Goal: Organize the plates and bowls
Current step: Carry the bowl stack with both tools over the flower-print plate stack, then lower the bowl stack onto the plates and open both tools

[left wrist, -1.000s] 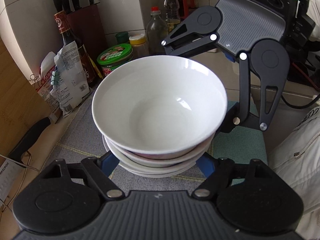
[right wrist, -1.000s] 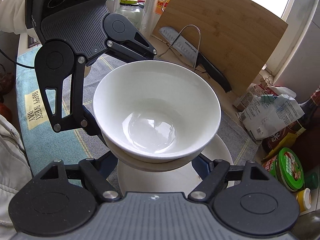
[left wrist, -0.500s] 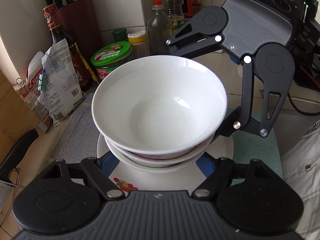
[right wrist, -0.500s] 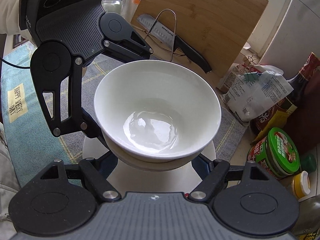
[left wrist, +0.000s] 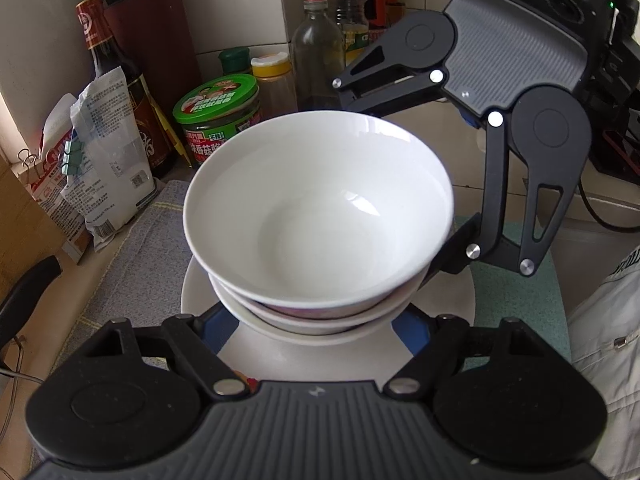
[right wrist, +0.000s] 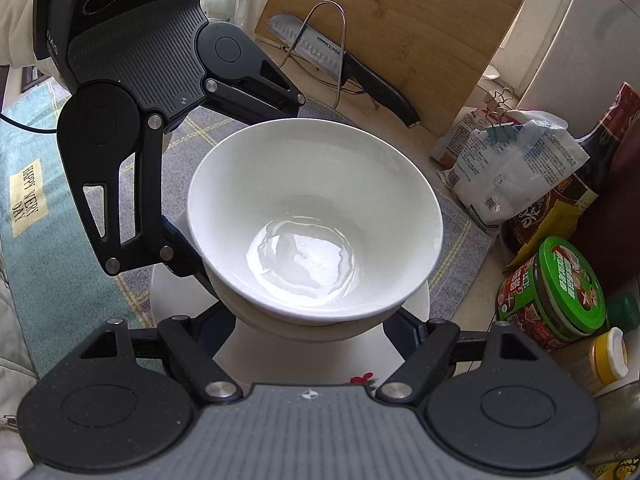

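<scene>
Stack of white bowls sitting mid-frame over a white plate; right tool gripping it from below, left tool reaching in from upper left. Knife leaning on cutting board, top.

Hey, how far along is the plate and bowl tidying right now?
Done: the white bowls are nested into one stack. In hand: the left gripper and right gripper both grip that stack from opposite sides, just above the white plate on the grey cloth. Left: setting it down and letting go.
</scene>
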The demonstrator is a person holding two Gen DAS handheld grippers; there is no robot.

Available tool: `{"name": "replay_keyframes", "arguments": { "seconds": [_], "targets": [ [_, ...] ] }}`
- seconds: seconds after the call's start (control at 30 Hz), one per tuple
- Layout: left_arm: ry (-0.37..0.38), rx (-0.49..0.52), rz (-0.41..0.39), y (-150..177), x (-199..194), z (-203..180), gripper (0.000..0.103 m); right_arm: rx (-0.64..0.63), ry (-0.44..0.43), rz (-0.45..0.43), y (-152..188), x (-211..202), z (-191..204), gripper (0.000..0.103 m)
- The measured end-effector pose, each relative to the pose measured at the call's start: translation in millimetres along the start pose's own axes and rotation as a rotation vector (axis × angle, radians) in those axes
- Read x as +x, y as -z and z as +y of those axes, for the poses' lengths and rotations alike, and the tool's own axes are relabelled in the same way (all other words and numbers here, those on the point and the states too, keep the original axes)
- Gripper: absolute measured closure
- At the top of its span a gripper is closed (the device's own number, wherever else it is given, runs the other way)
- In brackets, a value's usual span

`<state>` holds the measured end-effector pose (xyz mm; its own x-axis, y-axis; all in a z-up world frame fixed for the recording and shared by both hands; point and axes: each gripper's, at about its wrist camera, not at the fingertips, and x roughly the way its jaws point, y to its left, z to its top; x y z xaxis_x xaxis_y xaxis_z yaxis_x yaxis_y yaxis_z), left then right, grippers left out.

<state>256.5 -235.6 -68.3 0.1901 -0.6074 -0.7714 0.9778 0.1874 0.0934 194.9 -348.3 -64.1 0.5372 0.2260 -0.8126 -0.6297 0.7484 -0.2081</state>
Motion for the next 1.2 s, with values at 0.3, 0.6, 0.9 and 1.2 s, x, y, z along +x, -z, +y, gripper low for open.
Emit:
{"name": "replay_keyframes", "arguments": {
  "seconds": [0.3, 0.6, 0.9, 1.2],
  "targets": [
    [0.012, -0.014, 0.008, 0.0, 4.3, 2.4, 0.021, 0.014, -0.001, 0.01, 2.6, 3.8, -0.2, 0.019],
    [0.01, -0.027, 0.0, 0.2, 4.2, 3.9, 0.021, 0.012, 0.0, 0.01, 3.1, 3.3, -1.1, 0.017],
    [-0.044, -0.058, -0.047, 7.4, -11.8, 1.0, 0.001, 0.022, 0.009, -0.028, 3.3, -0.7, 3.0, 0.0],
    [-0.166, -0.179, -0.105, 26.2, -39.2, -14.9, 0.001, 0.055, 0.018, -0.049, 6.3, -6.5, 8.3, 0.0]
  ]
}}
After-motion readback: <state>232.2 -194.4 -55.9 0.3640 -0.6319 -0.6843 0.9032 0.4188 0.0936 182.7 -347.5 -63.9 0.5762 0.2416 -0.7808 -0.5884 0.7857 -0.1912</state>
